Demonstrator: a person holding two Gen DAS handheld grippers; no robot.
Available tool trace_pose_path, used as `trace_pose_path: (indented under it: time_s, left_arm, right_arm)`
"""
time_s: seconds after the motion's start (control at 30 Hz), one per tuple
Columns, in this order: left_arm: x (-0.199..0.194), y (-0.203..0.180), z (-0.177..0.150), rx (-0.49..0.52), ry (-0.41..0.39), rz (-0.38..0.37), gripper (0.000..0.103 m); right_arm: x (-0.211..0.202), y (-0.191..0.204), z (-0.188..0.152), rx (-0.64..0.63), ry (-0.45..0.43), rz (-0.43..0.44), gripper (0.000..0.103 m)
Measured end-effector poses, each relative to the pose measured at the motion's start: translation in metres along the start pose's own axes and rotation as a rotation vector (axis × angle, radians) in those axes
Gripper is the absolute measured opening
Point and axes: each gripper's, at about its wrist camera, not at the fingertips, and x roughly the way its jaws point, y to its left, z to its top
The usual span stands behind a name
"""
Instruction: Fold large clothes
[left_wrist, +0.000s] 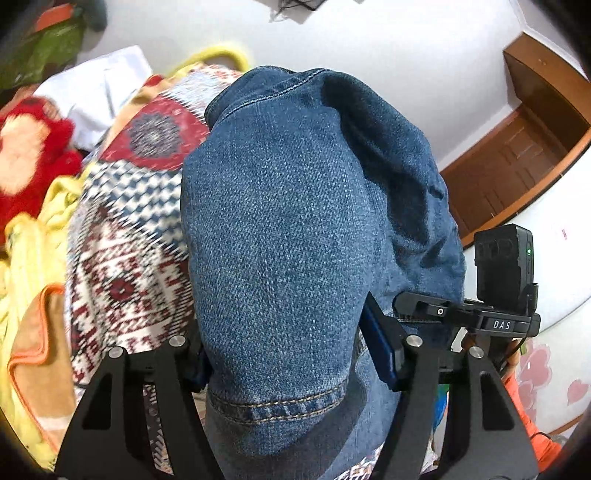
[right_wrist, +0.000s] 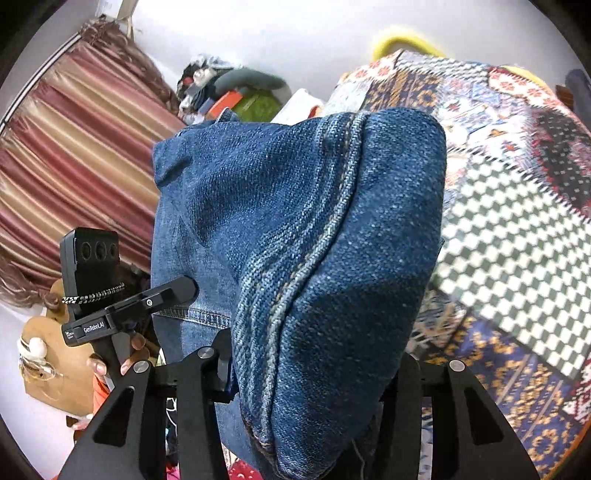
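A pair of blue denim jeans (left_wrist: 288, 229) is held up in the air above a bed with a patterned quilt (left_wrist: 122, 236). My left gripper (left_wrist: 291, 369) is shut on a hemmed end of the jeans, and the cloth drapes forward over its fingers. My right gripper (right_wrist: 314, 373) is shut on another part of the jeans (right_wrist: 295, 236), where a double-stitched seam runs down the fold. The cloth hides both sets of fingertips. The right gripper's body (left_wrist: 506, 295) shows at the right of the left wrist view, and the left gripper's body (right_wrist: 92, 288) at the left of the right wrist view.
The quilt (right_wrist: 509, 206) covers the bed to the right. A red plush toy (left_wrist: 33, 158), yellow cloth (left_wrist: 33, 236) and a white pillow (left_wrist: 96, 96) lie on the left. A striped curtain (right_wrist: 74, 166) hangs at left, and a wooden door (left_wrist: 517, 158) stands at right.
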Motion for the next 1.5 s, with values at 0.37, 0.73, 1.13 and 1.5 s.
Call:
trace_pose_path:
  time_s: [0.37,0.73,1.13,1.5]
  left_arm:
    - [0.059,0.104,-0.025,-0.173,0.116,0.043,0.067]
    - [0.103,0.150,-0.033,-0.193,0.151,0.049,0.075]
    - [0.041,0.078,-0.060,0.114,0.038,0.368,0.075]
    - [0.062,0.042,-0.116,0.212,0.064,0.462,0.081]
  right_arm:
    - [0.126,-0.033,0.003,0.088,0.227,-0.025,0.045]
    - [0.170,-0.079,0.017,0.106,0.277,0.003,0.052]
    - [0.079,-0.018,-0.011,-0.170,0.098,-0.255,0.056]
    - [0.101,0.039,-0.078,-0.479,0.065,-0.436,0.071]
